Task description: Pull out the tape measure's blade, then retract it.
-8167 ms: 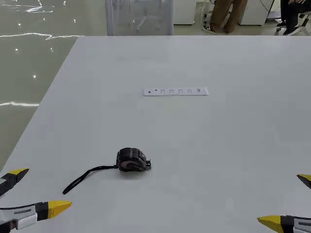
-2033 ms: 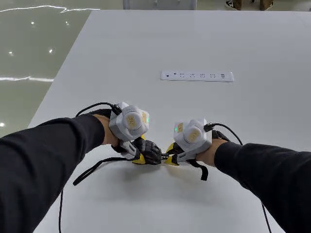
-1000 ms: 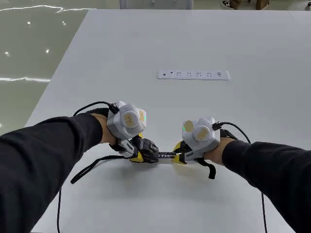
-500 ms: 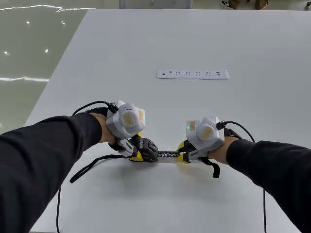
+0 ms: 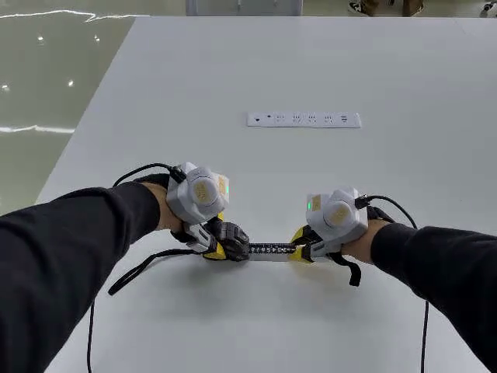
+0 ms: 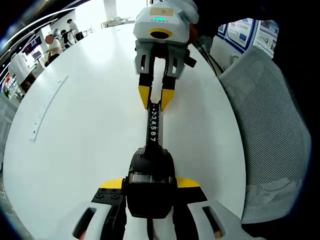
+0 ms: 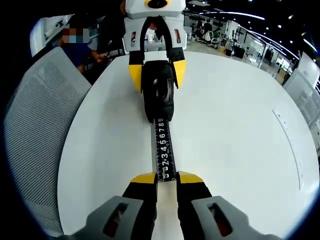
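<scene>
Hold: left hand-held gripper clamped on tape measure case, anchoring it on desk; right hand-held gripper pinching blade tip, right of case, for straight pull-out.

Black sleeves; white left tool and right tool, yellow-tipped, apparently black-cabled.

White table with power strip

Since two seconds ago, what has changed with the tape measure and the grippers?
The right gripper, shut on the end of the blade, has moved to the person's right, away from the case, drawing out more blade. The left gripper still holds the case in place. The power strip and strap are unchanged.
</scene>
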Tool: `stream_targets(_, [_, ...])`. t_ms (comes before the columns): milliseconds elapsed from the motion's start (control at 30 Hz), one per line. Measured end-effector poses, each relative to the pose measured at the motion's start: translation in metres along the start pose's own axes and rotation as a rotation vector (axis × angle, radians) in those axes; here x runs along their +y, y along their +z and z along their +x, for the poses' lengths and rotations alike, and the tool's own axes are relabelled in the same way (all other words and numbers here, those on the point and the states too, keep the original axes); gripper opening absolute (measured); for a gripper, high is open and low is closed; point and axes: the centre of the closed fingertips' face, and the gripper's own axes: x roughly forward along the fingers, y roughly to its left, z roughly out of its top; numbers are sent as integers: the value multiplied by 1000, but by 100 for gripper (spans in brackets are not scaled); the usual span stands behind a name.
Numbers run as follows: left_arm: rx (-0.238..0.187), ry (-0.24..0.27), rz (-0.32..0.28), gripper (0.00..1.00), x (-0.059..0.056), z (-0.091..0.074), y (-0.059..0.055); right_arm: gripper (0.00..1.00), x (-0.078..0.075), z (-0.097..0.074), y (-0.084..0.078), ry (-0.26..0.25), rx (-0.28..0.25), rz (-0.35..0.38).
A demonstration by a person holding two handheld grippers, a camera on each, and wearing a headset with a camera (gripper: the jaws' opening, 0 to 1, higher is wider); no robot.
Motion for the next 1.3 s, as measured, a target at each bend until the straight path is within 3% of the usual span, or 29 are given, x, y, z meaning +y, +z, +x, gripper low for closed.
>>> stream_targets(1300, [-1, 6, -1, 31, 0, 1, 1, 10, -7, -22, -36, -20, 42, 4])
